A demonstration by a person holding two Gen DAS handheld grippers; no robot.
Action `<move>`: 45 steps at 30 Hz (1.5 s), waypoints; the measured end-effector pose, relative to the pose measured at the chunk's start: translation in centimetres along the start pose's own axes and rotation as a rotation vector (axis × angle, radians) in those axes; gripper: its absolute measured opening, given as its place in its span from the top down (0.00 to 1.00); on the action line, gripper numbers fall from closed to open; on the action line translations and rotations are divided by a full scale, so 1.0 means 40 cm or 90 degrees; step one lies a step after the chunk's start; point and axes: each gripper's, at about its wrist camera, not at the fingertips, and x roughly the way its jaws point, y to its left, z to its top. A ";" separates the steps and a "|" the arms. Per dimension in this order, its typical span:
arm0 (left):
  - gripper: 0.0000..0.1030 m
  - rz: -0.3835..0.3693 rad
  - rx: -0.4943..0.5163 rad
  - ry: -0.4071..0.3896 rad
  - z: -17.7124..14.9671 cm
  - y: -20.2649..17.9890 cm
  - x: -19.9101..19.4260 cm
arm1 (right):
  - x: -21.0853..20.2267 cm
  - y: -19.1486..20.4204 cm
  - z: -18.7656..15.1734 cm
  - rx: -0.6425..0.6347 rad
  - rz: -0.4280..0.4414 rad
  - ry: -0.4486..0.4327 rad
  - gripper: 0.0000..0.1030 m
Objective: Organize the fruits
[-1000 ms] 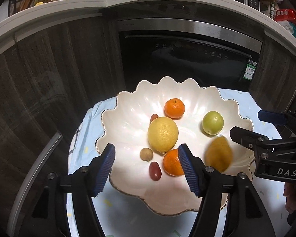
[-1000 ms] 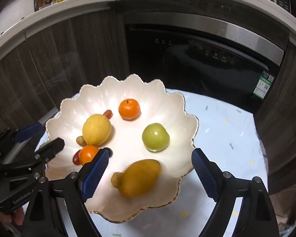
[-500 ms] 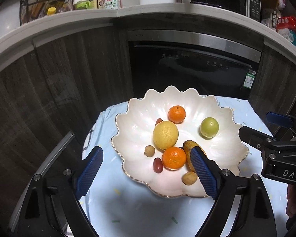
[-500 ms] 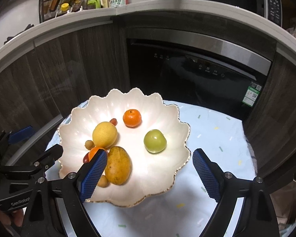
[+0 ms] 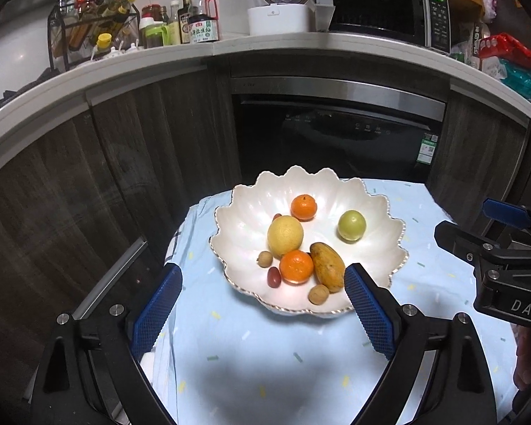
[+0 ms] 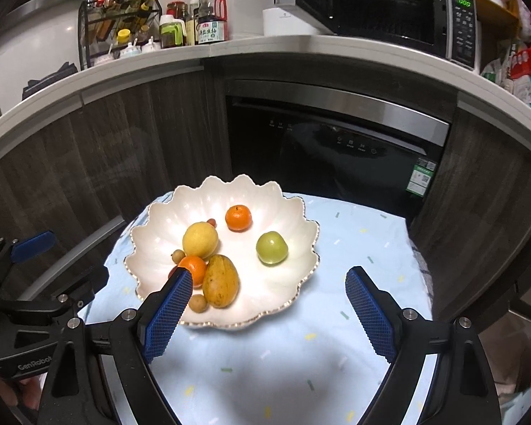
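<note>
- Scalloped white bowl (image 5: 389,212) on blue cloth (image 5: 265,372): mango (image 5: 326,266), lemon (image 5: 285,235), 2 oranges, green fruit (image 5: 351,225), small nuts.
- Left gripper (image 5: 262,304): jaws just widened, empty, before bowl.
- Right gripper (image 6: 265,313): spread, empty.
- Behind: dishwasher (image 5: 336,134), counter bottles.

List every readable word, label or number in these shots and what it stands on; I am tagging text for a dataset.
"DAS": right gripper body.
"GenRobot": left gripper body.
Green digits on the microwave: unreadable.
Soy sauce bottle label: blurred.
Dishwasher sticker: too small.
</note>
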 end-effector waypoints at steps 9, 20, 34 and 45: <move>0.09 0.003 0.002 -0.008 -0.027 -0.031 -0.101 | -0.096 -0.027 -0.039 0.024 -0.012 -0.013 0.14; 0.09 0.011 0.006 -0.012 -0.090 -0.070 -0.198 | -0.197 -0.047 -0.107 0.035 -0.031 -0.017 0.14; 0.07 0.029 -0.035 -0.012 -0.161 -0.065 -0.304 | -0.291 -0.044 -0.196 0.039 -0.036 -0.014 0.14; 0.07 0.048 -0.043 -0.006 -0.227 -0.072 -0.363 | -0.332 -0.044 -0.265 0.045 -0.035 -0.003 0.14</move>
